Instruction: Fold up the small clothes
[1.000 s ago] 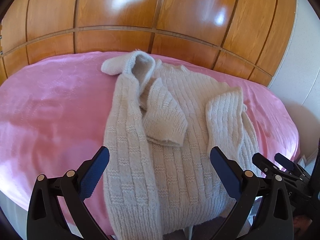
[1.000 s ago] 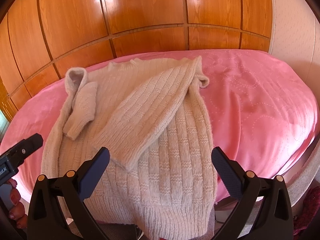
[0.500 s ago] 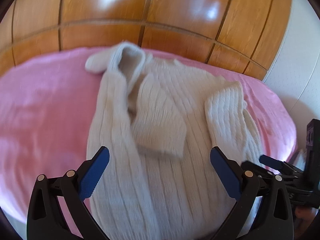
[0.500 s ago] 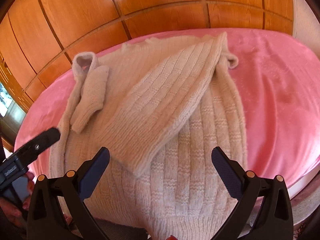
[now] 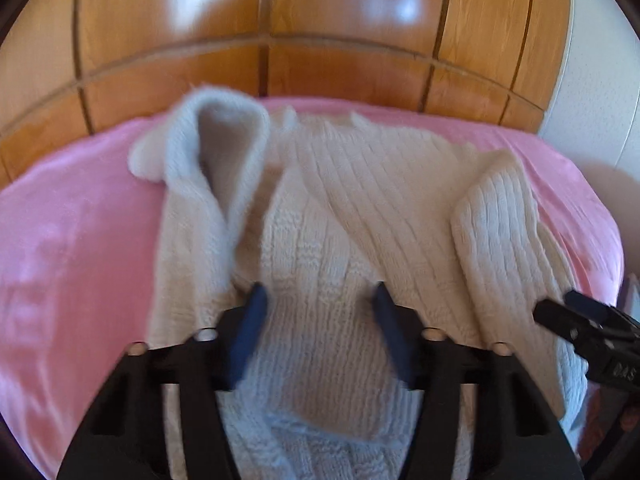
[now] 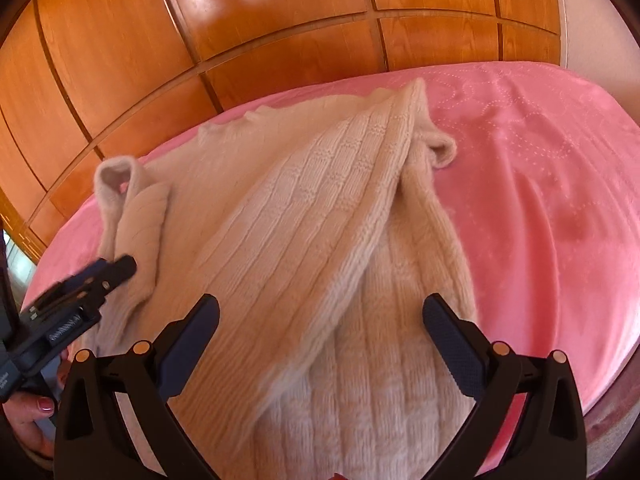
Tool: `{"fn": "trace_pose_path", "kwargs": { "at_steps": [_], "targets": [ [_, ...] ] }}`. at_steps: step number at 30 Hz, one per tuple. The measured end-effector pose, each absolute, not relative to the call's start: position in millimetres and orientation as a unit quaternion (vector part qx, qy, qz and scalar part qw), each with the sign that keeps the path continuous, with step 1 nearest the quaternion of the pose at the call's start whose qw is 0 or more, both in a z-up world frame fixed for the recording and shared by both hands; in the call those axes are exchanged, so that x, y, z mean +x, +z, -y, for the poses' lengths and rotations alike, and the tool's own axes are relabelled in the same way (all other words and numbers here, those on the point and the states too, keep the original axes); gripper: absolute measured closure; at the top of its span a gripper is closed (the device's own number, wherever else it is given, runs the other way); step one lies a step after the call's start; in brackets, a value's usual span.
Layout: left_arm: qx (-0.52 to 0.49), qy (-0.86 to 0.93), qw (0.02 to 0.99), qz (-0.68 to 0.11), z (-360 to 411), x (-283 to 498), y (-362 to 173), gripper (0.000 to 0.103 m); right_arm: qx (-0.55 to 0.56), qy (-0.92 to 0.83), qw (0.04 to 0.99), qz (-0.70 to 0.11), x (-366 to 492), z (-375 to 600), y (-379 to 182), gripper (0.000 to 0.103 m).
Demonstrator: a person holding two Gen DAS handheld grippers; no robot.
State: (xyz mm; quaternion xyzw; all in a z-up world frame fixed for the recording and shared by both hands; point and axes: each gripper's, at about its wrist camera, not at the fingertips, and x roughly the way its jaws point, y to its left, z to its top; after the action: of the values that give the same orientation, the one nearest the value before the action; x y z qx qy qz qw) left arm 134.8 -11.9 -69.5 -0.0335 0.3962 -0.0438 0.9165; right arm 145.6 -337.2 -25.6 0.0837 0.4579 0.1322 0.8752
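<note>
Two sleeves of the cream knit sweater [image 6: 320, 240] lie folded inward across its body, which is spread on the pink bedspread [image 6: 540, 200] with its neckline toward the wooden headboard [image 6: 240, 40] and its hem at the near edge of the bed. The left hand-held gripper [image 5: 318, 300] straddles the left sleeve's cuff [image 5: 320, 380], jaws partly closed with a gap remaining. The right hand-held gripper [image 6: 320, 316] is released wide over the sweater's lower half.
</note>
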Motion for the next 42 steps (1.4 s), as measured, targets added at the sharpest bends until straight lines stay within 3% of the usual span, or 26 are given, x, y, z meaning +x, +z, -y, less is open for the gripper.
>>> {"fn": "trace_pose_path", "kwargs": {
  "at_steps": [1, 3, 5, 14, 28, 41, 42],
  "targets": [
    [-0.027, -0.041, 0.916, -0.397, 12.9, 134.7, -70.5, 0.059, 0.079, 0.13, 0.878, -0.454, 147.8, 334.7, -28.2, 0.002],
    [0.004, -0.042, 0.916, -0.4, 18.0, 133.4, -69.7, 0.084, 0.066, 0.126, 0.885, -0.443, 151.8, 331.3, -32.6, 0.002],
    [0.021, -0.049, 0.915, -0.401, 19.3, 130.0, -65.2, 0.09, 0.048, 0.123, 0.892, -0.433, 155.0, 325.9, -37.0, 0.002],
    [-0.006, -0.035, 0.931, -0.363, -46.1, 107.8, -18.2, 0.093, 0.034, 0.123, 0.909, -0.396, 154.3, 321.8, -51.5, 0.002],
    [-0.08, 0.222, 0.924, -0.3, -243.6, 84.3, 24.0, 0.097, 0.045, 0.132, 0.912, -0.387, 149.2, 324.9, -53.5, 0.002],
    [-0.153, 0.379, 0.859, -0.309, -406.6, 91.8, 4.6, 0.098, 0.045, 0.132, 0.912, -0.385, 146.7, 326.5, -54.1, 0.002],
    [-0.149, 0.388, 0.854, -0.312, -411.6, 95.6, 2.0, 0.103, 0.045, 0.132, 0.912, -0.385, 146.9, 326.7, -53.8, 0.002]
  ]
}}
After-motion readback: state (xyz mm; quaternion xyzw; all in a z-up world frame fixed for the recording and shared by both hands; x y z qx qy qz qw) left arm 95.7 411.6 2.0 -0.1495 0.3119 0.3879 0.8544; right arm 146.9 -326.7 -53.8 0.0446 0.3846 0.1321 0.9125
